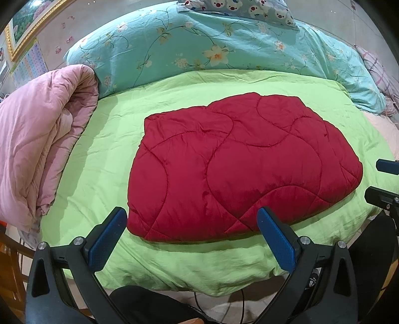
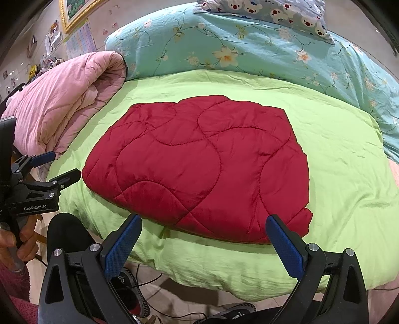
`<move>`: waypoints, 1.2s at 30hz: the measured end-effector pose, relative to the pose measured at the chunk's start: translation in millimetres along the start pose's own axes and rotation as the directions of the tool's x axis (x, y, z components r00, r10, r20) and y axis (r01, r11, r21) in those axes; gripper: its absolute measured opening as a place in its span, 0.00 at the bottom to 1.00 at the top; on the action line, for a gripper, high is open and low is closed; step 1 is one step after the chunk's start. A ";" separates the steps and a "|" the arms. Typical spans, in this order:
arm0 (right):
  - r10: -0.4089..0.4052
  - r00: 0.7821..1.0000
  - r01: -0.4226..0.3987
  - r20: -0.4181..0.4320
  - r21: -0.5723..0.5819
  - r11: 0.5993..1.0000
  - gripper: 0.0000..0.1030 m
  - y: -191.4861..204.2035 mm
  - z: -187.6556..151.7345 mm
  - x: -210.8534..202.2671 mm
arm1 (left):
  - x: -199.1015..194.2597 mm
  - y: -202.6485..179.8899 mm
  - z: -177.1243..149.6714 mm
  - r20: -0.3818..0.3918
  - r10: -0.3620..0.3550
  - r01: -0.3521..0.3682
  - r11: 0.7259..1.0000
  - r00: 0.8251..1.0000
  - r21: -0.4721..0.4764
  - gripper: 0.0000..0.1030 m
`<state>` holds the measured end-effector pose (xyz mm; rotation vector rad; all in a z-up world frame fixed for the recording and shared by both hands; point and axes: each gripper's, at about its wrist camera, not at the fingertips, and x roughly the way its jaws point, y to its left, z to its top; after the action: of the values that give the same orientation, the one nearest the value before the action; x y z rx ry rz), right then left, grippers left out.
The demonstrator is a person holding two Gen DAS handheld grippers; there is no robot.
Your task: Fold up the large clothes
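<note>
We see the folded red quilted garment (image 1: pixel 239 169) flat on the green sheet (image 1: pixel 104 149), left gripper (image 1: pixel 192 219) and right gripper (image 2: pixel 204 226) both spread wide, empty, near its near edge.

One text can be read: in the right wrist view, the words "GenRobot.AI" stand in white letters on the black body of the left gripper (image 2: pixel 59 165), at the left edge of the picture. On the wall behind the bed hangs a chart (image 2: pixel 81 42) with a grid of small coloured squares, but its signs are too small to read. A pillow (image 2: pixel 269 11) carries printed bear faces and some tiny marks which I cannot read
</note>
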<state>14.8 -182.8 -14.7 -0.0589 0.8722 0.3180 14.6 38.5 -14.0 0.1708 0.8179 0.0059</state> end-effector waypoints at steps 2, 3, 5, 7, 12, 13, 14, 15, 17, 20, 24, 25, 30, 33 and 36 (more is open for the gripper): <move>0.001 1.000 -0.001 0.001 0.001 1.000 0.98 -0.1 -0.1 -0.2 | -1.0 -0.8 0.1 0.001 0.002 -0.002 1.000 1.000 -0.001 1.00; 0.001 1.000 -0.001 0.002 0.000 1.000 0.98 0.1 0.0 -0.4 | -1.4 -1.2 -0.1 0.003 0.002 -0.002 1.000 1.000 0.000 1.00; 0.001 1.000 -0.001 0.004 0.000 1.000 0.98 -0.2 -0.5 -1.6 | -2.6 -1.7 -1.0 0.005 0.002 -0.002 1.000 1.000 0.000 1.00; 0.002 1.000 -0.002 0.006 -0.001 1.000 0.98 0.0 -0.3 -2.4 | -3.1 -2.2 -0.9 0.006 -0.001 0.001 1.000 1.000 0.001 1.00; 0.001 1.000 -0.001 0.005 -0.001 1.000 0.98 -0.4 -1.3 -3.1 | -3.0 -4.4 -1.6 0.003 0.001 -0.001 1.000 1.000 0.005 1.00; 0.001 1.000 -0.001 0.004 -0.001 1.000 0.98 -0.5 -1.4 -3.1 | -2.9 -4.3 -1.6 0.002 -0.001 0.001 1.000 1.000 0.005 1.00; 0.001 1.000 -0.001 0.004 -0.002 1.000 0.98 -0.3 -1.5 -3.1 | -2.9 -4.1 -1.5 0.002 -0.002 0.002 1.000 1.000 0.006 1.00; -0.001 1.000 0.001 0.003 -0.002 1.000 0.98 -0.6 -1.5 -3.1 | -3.3 -4.0 -1.4 0.004 0.000 0.000 1.000 1.000 0.006 1.00; 0.000 1.000 0.000 0.003 -0.001 1.000 0.98 -0.2 -1.6 -3.4 | -3.4 -3.8 -1.5 0.005 0.000 0.000 1.000 1.000 0.005 1.00; -0.002 1.000 0.002 0.005 -0.001 1.000 0.98 0.0 -2.0 -3.6 | -3.7 -4.0 -1.5 0.003 0.005 -0.005 1.000 1.000 0.003 1.00; -0.001 1.000 0.001 0.006 -0.003 1.000 0.98 0.2 -1.8 -3.8 | -3.3 -3.3 -1.1 0.006 0.005 -0.005 1.000 1.000 0.005 1.00; -0.001 1.000 0.001 0.006 -0.003 1.000 0.98 0.5 -1.8 -3.9 | -3.2 -3.2 -1.1 0.006 0.005 -0.005 1.000 1.000 0.005 1.00; -0.001 1.000 0.002 0.005 -0.003 1.000 0.98 1.1 -1.8 -4.4 | -4.4 -3.7 -1.0 0.009 0.005 -0.005 1.000 1.000 0.009 1.00; -0.001 1.000 0.001 0.006 -0.003 1.000 0.98 1.5 -1.8 -4.9 | -4.9 -3.9 -0.7 0.013 0.004 -0.004 1.000 1.000 0.013 1.00; -0.002 1.000 0.002 0.007 0.000 1.000 0.98 1.7 -1.6 -4.7 | -4.6 -4.5 0.4 0.014 0.000 0.000 1.000 1.000 0.015 1.00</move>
<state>10.3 -182.6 -12.1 -0.0588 0.8651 0.3166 11.5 33.6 -11.2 0.1850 0.8045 -0.0013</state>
